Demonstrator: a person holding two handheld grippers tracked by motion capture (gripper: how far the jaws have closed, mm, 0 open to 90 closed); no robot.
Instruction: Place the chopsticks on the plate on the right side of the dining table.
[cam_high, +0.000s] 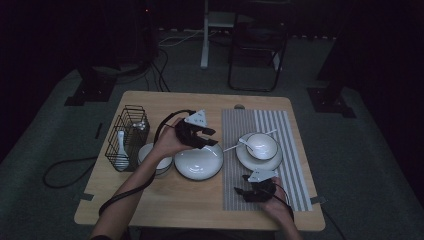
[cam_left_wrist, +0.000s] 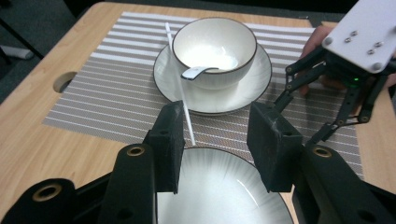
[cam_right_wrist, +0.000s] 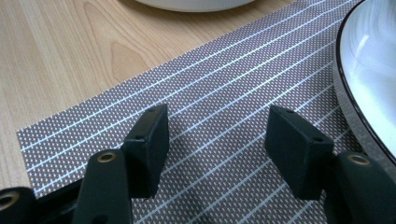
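Jaws of the left gripper (cam_left_wrist: 215, 144) stand spread and empty above the wide white dark-rimmed ceramic plate (cam_left_wrist: 219, 191), beside which the right gripper (cam_right_wrist: 219, 140) rests parted on the grey striped woven placemat (cam_right_wrist: 224, 88).

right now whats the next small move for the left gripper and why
Probably lift the left gripper clear and back toward the person. Its jaws stand open with nothing between them, just above the wide plate, which already lies on the table beside the striped mat.
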